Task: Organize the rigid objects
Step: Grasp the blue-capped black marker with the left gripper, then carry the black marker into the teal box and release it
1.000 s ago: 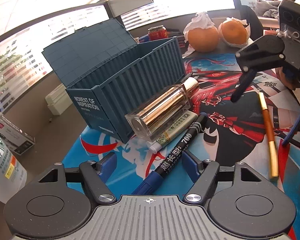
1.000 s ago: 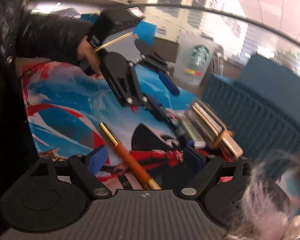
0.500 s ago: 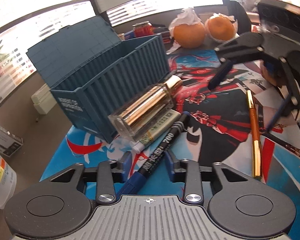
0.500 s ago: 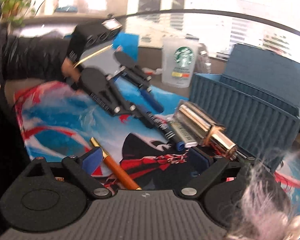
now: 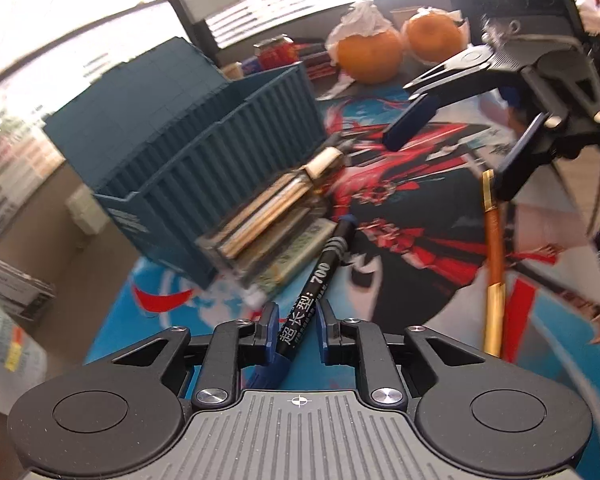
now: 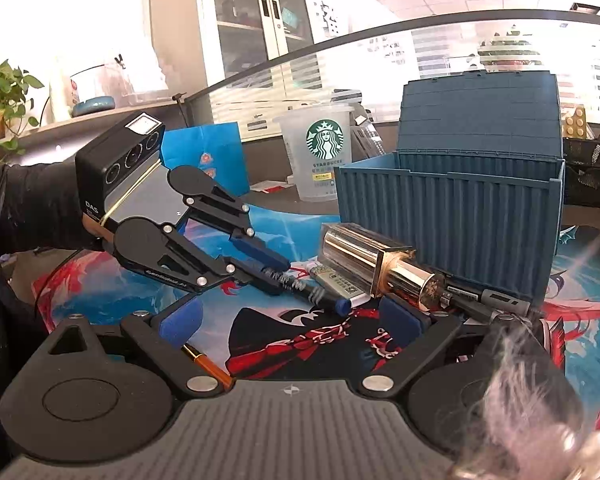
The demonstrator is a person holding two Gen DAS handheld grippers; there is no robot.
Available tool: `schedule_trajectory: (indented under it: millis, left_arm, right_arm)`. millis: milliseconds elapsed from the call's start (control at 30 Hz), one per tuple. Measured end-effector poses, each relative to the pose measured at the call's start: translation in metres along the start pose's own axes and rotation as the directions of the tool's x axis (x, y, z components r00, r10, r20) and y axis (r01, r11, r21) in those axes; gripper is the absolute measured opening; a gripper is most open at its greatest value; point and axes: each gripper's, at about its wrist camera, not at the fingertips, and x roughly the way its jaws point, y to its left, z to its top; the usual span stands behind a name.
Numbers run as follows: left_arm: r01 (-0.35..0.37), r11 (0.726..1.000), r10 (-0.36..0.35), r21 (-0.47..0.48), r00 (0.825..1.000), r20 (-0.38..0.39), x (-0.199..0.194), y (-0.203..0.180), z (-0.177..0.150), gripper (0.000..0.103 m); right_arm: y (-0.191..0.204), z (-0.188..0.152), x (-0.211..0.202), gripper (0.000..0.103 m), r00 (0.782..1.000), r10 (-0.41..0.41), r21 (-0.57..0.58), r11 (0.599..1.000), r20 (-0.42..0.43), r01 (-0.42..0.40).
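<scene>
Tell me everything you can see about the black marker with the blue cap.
The marker is a slim black barrel, plastic by its look, with white printing including "700", a ribbed ring and a blue cap. It lies slanted on the printed mat, beside a white tube. The left gripper jaws are closing on its rear end.

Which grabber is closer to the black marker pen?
Left. The left gripper is closing around the black marker; the right gripper, opening and empty, hangs farther off above the orange pen.

Left tongs [image 6: 290, 276] closing on black marker [image 6: 320, 294], beside blue box [image 6: 460, 216]
</scene>
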Motion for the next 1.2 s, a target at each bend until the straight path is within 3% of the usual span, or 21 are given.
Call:
schedule_trajectory:
  millis: [100, 233, 267, 400, 500, 767, 1200]
  left_arm:
    - [0.024, 0.999, -0.025, -0.022, 0.999, -0.036, 0.001, -0.002, 0.008, 0.015]
    - [0.067, 0.984, -0.086, -0.167, 0.990, -0.111, 0.006, 0.013, 0.020, 0.017]
    - [0.093, 0.981, -0.114, -0.169, 0.986, -0.119, 0.008, 0.012, 0.020, 0.016]
    - [0.100, 0.986, -0.116, -0.137, 0.986, -0.121, 0.012, 0.008, 0.023, 0.015]
    - [0.097, 0.979, -0.119, -0.179, 0.986, -0.116, 0.014, 0.009, 0.023, 0.014]
    - [0.107, 0.984, -0.118, -0.142, 0.990, -0.072, 0.002, -0.012, 0.032, 0.010]
    - [0.057, 0.994, -0.056, -0.088, 0.998, 0.007, -0.033, -0.003, 0.069, 0.010]
  right_arm:
    - [-0.002, -0.001, -0.002, 0.096, 1.000, -0.001, 0.021, 1.000, 0.015, 0.001]
    - [-0.002, -0.001, -0.004, 0.097, 1.000, -0.002, 0.026, 1.000, 0.028, 0.001]
    - [-0.002, -0.001, -0.004, 0.097, 1.000, 0.000, 0.025, 1.000, 0.029, -0.001]
    - [-0.001, -0.002, -0.005, 0.097, 0.999, 0.002, 0.031, 1.000, 0.040, -0.003]
    - [-0.002, -0.002, -0.006, 0.098, 0.999, 0.002, 0.035, 0.999, 0.048, -0.003]
    - [-0.005, -0.002, -0.008, 0.100, 0.997, 0.003, 0.060, 0.998, 0.073, -0.008]
    - [-0.007, -0.004, -0.012, 0.101, 0.995, 0.019, 0.067, 0.997, 0.098, -0.025]
